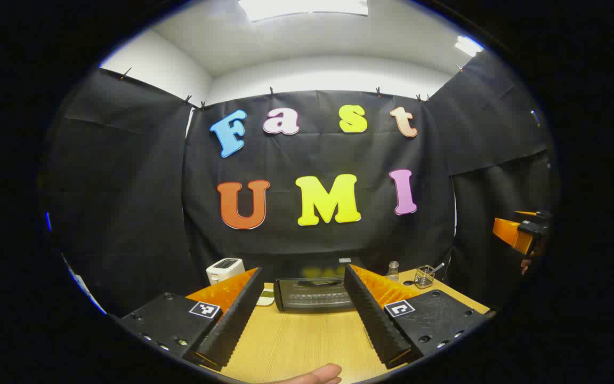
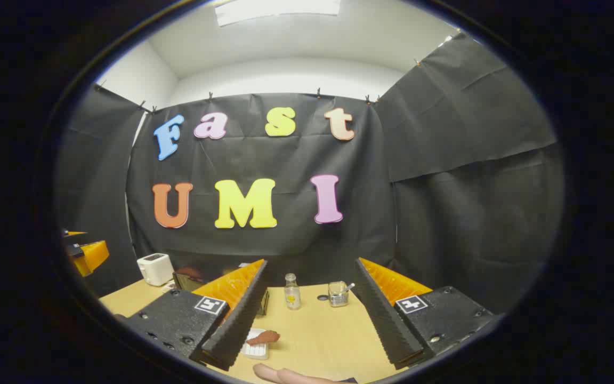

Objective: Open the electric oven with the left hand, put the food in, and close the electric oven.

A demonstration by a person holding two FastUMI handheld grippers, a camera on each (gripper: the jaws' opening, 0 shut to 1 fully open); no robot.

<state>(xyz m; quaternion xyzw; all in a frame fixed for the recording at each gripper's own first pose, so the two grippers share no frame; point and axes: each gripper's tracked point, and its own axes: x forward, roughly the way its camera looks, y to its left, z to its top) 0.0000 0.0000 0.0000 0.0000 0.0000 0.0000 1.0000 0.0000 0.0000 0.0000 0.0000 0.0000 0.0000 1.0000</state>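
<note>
Ahead in the left gripper view, left gripper point(image 1: 303, 314) fingers spread apart, nothing between; black electric oven point(image 1: 315, 293) shut, at the far side of the pale wooden table point(image 1: 296, 346), white toaster point(image 1: 225, 269) to its left. Right gripper view: right gripper point(image 2: 307, 320) fingers apart, empty; reddish-brown food piece point(image 2: 264, 337) on a white tray point(image 2: 256, 349), just below; small glass bottle point(image 2: 291, 292) farther back.

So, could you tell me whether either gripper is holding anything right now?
Nothing is held: the left gripper and the right gripper are both open, above the table.
</note>
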